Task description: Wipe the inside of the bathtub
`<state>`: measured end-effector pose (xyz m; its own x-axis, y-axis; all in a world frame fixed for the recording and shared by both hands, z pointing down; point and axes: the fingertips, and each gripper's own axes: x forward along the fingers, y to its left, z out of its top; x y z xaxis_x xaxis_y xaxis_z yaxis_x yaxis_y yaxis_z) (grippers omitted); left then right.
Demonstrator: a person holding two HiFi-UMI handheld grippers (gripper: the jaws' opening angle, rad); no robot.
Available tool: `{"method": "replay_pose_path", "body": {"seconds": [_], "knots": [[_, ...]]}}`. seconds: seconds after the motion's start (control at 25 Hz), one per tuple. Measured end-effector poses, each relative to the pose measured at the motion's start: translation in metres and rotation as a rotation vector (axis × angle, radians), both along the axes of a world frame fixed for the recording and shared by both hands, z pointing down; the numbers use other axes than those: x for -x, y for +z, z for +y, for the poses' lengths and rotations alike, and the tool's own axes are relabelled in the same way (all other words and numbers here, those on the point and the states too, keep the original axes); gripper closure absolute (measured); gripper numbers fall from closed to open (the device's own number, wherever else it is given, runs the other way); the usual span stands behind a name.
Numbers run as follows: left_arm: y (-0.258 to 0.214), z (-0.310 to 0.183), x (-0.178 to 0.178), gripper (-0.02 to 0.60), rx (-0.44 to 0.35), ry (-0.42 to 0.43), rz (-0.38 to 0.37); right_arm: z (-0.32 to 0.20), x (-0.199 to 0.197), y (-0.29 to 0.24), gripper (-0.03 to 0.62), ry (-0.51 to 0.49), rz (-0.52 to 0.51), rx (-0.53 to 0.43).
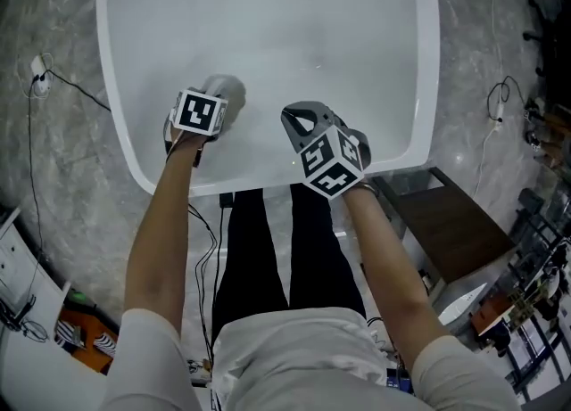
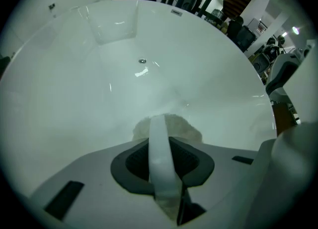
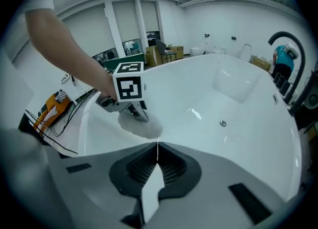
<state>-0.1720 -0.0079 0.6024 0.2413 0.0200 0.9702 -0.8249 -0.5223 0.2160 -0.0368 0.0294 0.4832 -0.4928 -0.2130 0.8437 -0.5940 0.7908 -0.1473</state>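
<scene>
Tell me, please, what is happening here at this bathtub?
A person stands at the near end of a white bathtub with a gripper in each hand. The left gripper is shut on a white fluffy cloth, which appears to rest on the sloping inner wall at that end. The right gripper is shut with nothing between its jaws, held over the inside of the tub to the right of the cloth. The drain lies farther along the tub floor.
</scene>
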Motion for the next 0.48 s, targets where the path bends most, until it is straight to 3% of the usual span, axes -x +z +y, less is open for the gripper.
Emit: {"method": "replay_pose_path", "body": {"seconds": [0.48], "knots": [[-0.139, 0.002, -0.026, 0.488, -0.161, -0.096, 0.141, -0.008, -0.046, -0.092, 0.576, 0.223, -0.106, -0.059]]}}
